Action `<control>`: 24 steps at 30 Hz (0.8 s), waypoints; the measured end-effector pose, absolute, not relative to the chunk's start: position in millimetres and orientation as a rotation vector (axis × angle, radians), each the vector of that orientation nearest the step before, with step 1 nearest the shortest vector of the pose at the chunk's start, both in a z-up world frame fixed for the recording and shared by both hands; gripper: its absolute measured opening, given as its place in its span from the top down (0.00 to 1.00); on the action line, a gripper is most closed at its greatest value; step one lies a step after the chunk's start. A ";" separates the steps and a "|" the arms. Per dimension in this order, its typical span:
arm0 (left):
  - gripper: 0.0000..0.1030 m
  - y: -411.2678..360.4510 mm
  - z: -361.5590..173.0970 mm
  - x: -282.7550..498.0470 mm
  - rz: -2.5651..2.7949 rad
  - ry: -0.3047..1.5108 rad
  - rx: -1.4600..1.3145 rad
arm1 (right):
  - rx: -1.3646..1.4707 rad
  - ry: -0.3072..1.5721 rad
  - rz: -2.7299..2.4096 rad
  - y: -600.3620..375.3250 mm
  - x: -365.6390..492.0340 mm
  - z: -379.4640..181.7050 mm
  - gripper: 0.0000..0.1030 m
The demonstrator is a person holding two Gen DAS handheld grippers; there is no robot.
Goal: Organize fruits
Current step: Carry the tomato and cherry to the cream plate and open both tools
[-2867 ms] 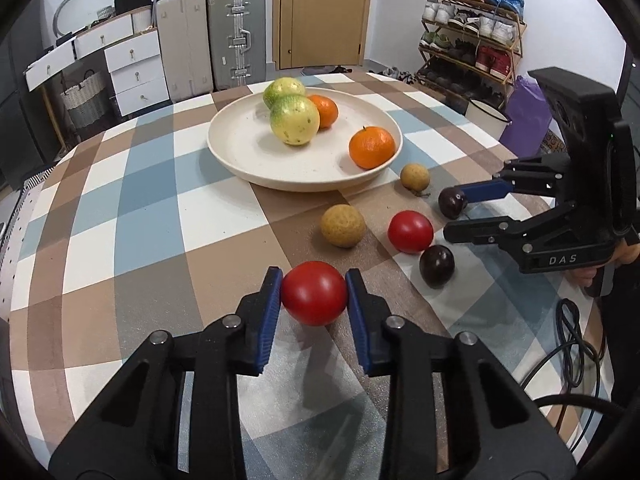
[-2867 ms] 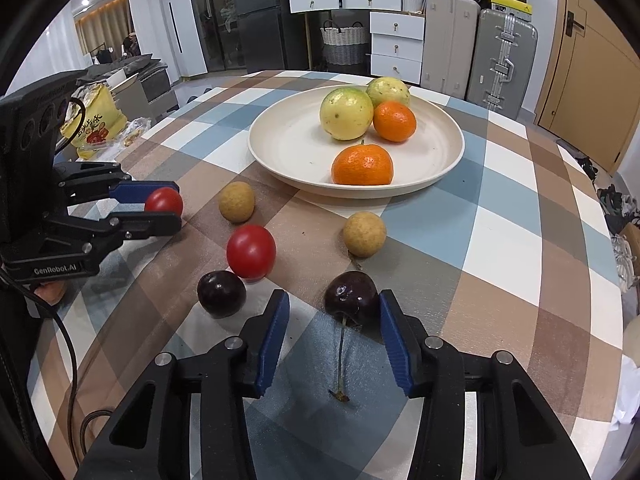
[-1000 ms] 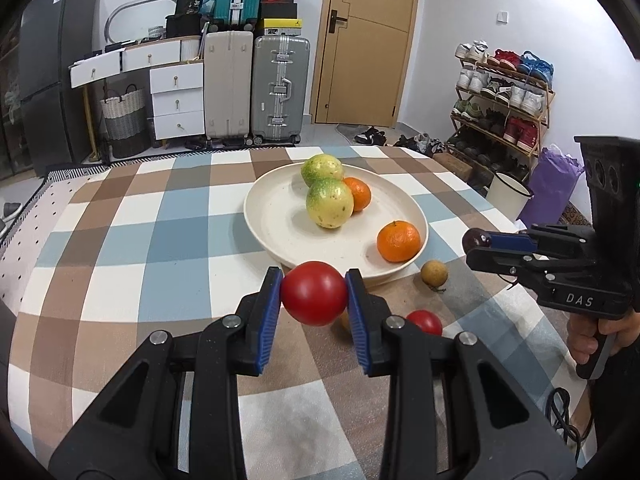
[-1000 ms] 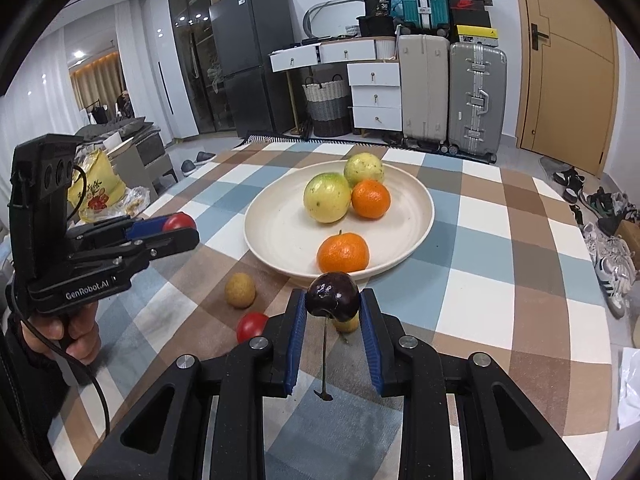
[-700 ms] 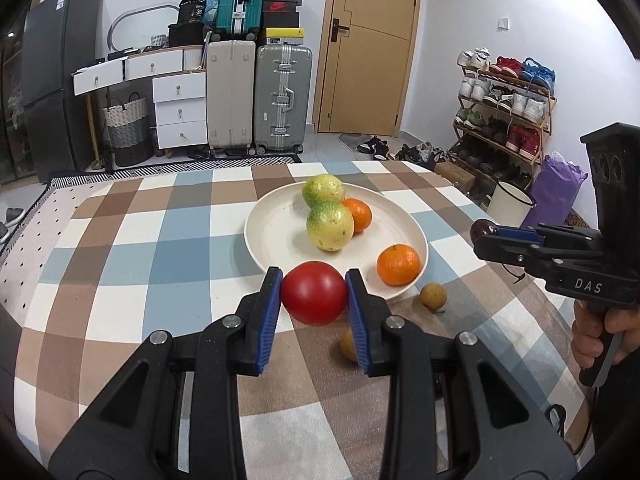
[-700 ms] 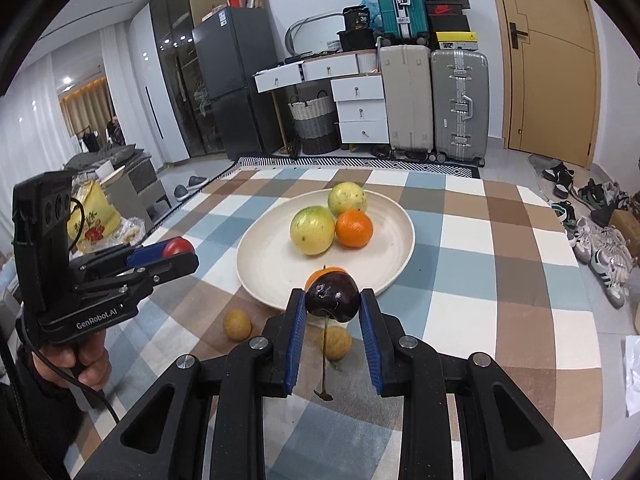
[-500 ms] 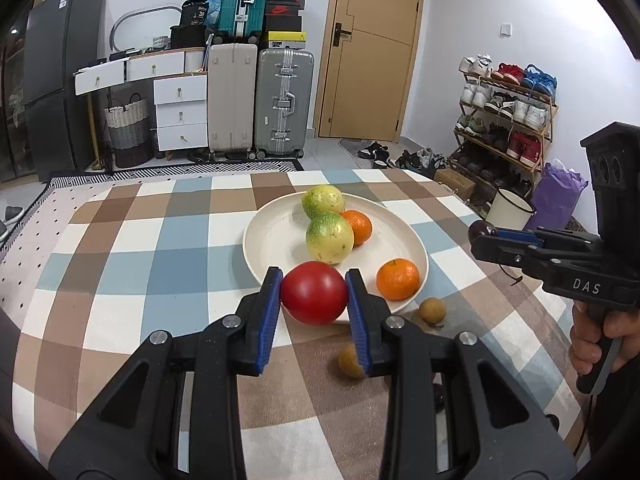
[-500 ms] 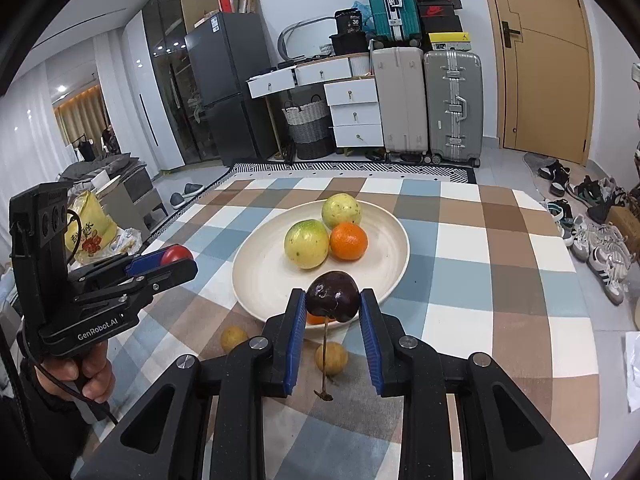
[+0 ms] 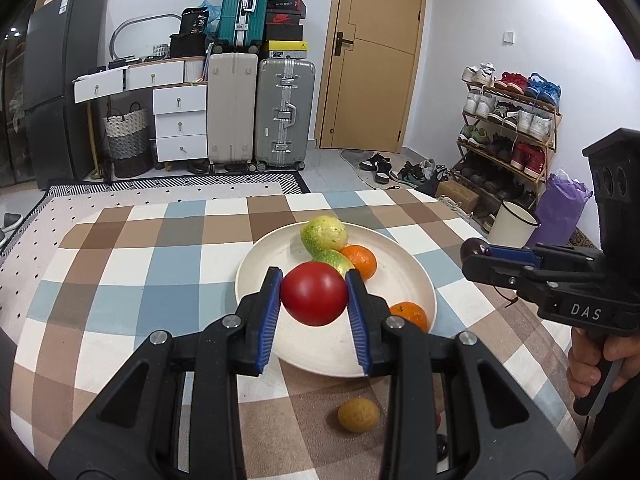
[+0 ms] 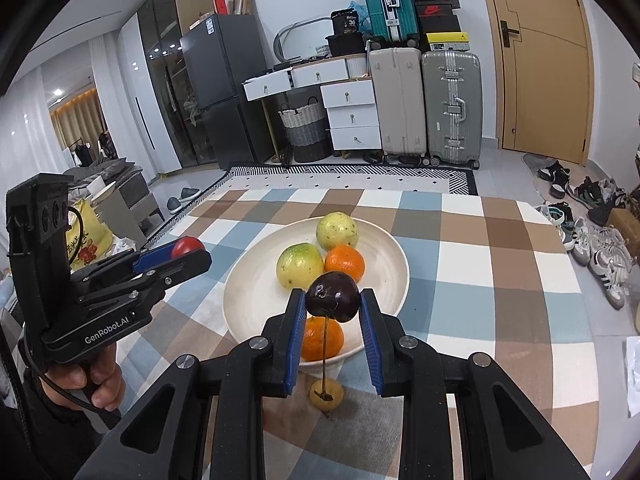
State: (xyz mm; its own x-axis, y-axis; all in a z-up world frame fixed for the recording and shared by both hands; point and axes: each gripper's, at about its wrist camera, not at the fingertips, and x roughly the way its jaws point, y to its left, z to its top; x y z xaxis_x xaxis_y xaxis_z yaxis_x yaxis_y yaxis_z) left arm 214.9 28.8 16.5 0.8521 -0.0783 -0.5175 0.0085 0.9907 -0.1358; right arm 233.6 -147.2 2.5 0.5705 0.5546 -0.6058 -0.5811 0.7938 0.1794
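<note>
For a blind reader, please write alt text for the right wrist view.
The right gripper holds a dark cherry by its sides above a cream plate carrying two oranges and two green-yellow fruits. At left, the left gripper holds a red tomato.

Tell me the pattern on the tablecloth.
The tablecloth is a check of brown, blue and white squares, clearest in the right wrist view.

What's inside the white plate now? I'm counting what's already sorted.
The white plate holds two yellow-green fruits and two oranges. The right gripper partly hides the nearer one.
</note>
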 end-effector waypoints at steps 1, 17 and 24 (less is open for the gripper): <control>0.72 27.9 15.3 217.0 -0.048 0.549 -0.129 | -0.035 0.697 0.663 -147.2 236.2 1.3 0.74; 0.72 22.7 -8.4 233.3 -0.061 0.589 -0.108 | -0.005 0.773 0.610 -132.3 267.7 -41.3 0.74; 0.72 21.3 -16.6 238.4 -0.069 0.612 -0.097 | 0.000 0.780 0.572 -131.3 273.2 -48.9 0.74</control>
